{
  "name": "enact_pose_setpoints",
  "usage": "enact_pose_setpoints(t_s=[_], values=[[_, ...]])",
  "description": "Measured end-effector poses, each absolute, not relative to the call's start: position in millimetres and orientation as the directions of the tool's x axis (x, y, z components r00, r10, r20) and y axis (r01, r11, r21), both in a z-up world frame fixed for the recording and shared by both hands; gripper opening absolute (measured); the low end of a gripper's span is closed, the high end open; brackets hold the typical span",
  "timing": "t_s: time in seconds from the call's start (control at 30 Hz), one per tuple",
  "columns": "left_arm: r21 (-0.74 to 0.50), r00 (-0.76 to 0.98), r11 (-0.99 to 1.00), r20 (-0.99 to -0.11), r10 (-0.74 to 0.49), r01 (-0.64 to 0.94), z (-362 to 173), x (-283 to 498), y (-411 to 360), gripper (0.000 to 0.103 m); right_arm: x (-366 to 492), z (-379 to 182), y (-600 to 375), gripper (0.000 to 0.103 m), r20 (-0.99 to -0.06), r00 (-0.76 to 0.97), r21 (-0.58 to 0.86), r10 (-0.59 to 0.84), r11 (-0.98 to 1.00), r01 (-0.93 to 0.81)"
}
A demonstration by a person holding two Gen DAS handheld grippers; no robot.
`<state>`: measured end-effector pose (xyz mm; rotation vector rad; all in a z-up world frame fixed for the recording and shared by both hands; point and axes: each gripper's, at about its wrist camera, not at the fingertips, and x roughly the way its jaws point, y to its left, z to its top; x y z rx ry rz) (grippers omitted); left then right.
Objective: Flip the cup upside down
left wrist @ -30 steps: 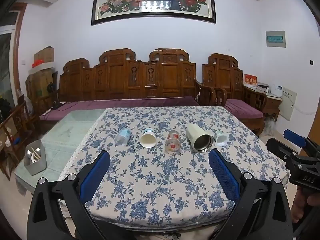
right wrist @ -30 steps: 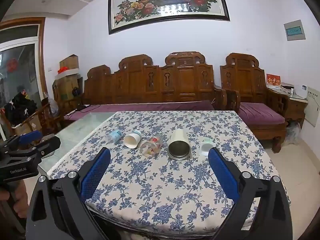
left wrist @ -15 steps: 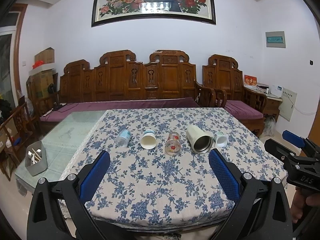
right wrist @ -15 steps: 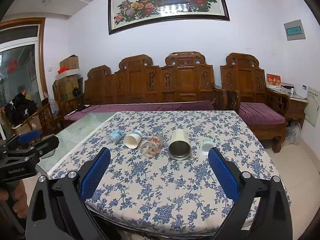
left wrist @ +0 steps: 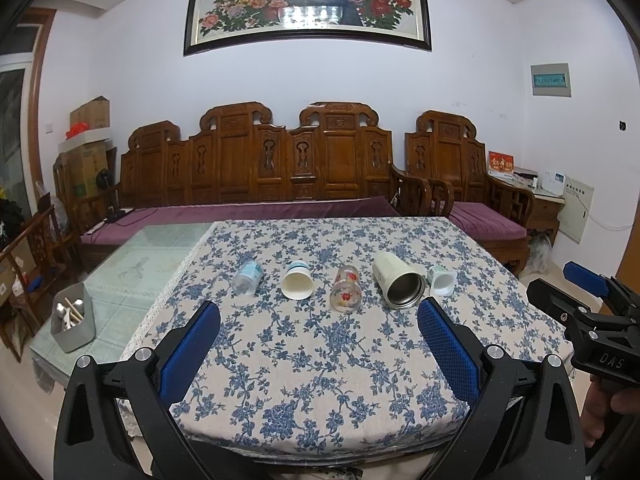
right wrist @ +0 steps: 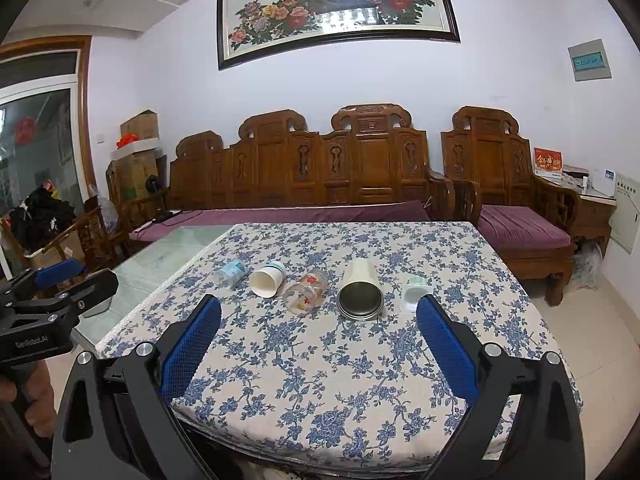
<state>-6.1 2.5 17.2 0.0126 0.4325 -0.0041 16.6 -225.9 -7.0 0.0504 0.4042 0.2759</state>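
I hold my left gripper (left wrist: 318,316) and right gripper (right wrist: 319,314) over the near edge of the table (left wrist: 320,380), both with jaws spread wide and holding nothing. Five cups lie on their sides in a row at twelve o'clock: small bottle (left wrist: 248,278), paper cup (left wrist: 297,285), glass (left wrist: 346,295), steel tumbler (left wrist: 398,285), little white cup (left wrist: 441,280). A grey bin (left wrist: 74,322) sits at nine o'clock.

Floral-clothed counter (left wrist: 320,344). Carved wooden sofa (left wrist: 280,168) behind. Framed peacock painting (left wrist: 308,0) on wall. Grey utensil bin (left wrist: 74,322) left.
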Motion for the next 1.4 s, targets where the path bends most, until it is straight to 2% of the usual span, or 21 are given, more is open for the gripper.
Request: enact_pose_setpoints(t_s=[1.4], values=[[0.017,0.905,1.0,-0.424,0.005,0.003,13.0,-6.2,2.8,0.095,13.4,0.4,-220.6,0.099,-0.381,0.879,0.105,0.285,0.958,-0.266]])
